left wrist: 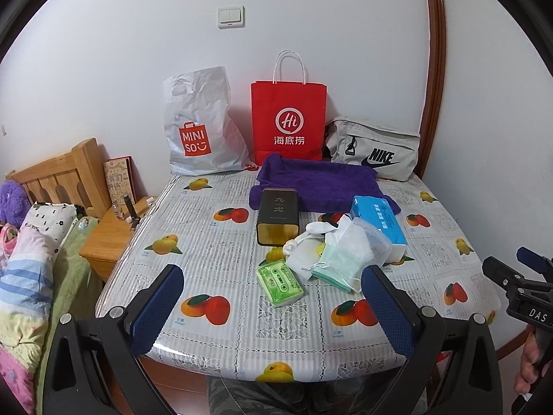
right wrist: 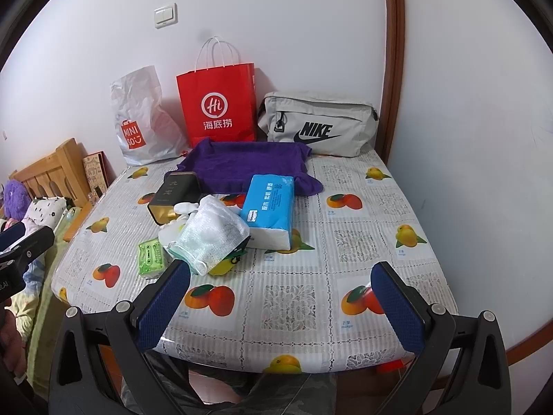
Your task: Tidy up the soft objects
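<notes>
2 grippers hang above the near edge of the table [left wrist: 214,242], both with jaws spread wide and nothing between them. The left gripper [left wrist: 273,276] points toward 12 o'clock at a small pile of things at the table's middle; the right gripper [right wrist: 283,276] sits to its 3 o'clock side, over bare fruit-print cloth.

In the pile, a bubble-wrap pouch [right wrist: 211,231] lies on top of white drawstring bags [left wrist: 304,252], with a green cassette-print tissue pack [left wrist: 280,283] touching at 7 o'clock and a blue tissue pack [right wrist: 269,207] just beside at 2 o'clock. A dark tin box [left wrist: 278,216] stands at 11 o'clock of the pile. Behind them, toward 12 o'clock, a purple towel [left wrist: 318,183] lies spread flat.

Against the wall stand 3 bags in a row: a white Miniso bag [left wrist: 200,128] at 11 o'clock, a red paper bag [left wrist: 288,121] at 12, and a grey Nike pouch [right wrist: 318,124] at 1 o'clock.
</notes>
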The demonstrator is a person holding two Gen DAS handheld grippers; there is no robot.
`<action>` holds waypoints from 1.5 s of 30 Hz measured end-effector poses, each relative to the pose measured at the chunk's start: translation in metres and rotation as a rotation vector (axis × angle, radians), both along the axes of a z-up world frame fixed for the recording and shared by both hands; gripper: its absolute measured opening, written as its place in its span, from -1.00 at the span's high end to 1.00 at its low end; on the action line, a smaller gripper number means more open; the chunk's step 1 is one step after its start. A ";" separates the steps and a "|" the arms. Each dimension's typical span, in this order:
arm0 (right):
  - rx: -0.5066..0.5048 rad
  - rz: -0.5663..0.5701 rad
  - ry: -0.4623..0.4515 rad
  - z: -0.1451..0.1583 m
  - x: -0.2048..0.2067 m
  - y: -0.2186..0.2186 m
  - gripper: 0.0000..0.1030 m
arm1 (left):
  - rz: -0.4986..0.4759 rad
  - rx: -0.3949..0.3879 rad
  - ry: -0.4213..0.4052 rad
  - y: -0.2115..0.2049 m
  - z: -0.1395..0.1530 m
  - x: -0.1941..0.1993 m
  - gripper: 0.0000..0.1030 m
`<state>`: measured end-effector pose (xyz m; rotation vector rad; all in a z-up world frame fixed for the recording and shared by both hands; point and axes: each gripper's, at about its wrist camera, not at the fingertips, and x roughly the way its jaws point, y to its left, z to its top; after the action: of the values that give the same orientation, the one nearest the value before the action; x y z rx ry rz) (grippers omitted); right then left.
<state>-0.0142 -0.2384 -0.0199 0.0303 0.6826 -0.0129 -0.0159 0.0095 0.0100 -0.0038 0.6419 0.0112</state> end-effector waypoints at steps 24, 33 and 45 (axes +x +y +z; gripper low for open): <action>0.003 -0.001 0.001 0.001 0.000 0.001 -1.00 | 0.000 -0.001 0.000 0.001 -0.001 0.000 -1.00; 0.007 -0.005 0.000 0.003 -0.001 -0.002 -1.00 | 0.004 0.002 -0.001 0.001 -0.002 -0.003 -1.00; 0.005 -0.009 -0.002 0.003 -0.002 -0.004 -1.00 | 0.005 0.001 0.000 0.001 -0.002 -0.003 -1.00</action>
<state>-0.0163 -0.2424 -0.0170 0.0387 0.6809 -0.0199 -0.0188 0.0109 0.0084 -0.0040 0.6416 0.0160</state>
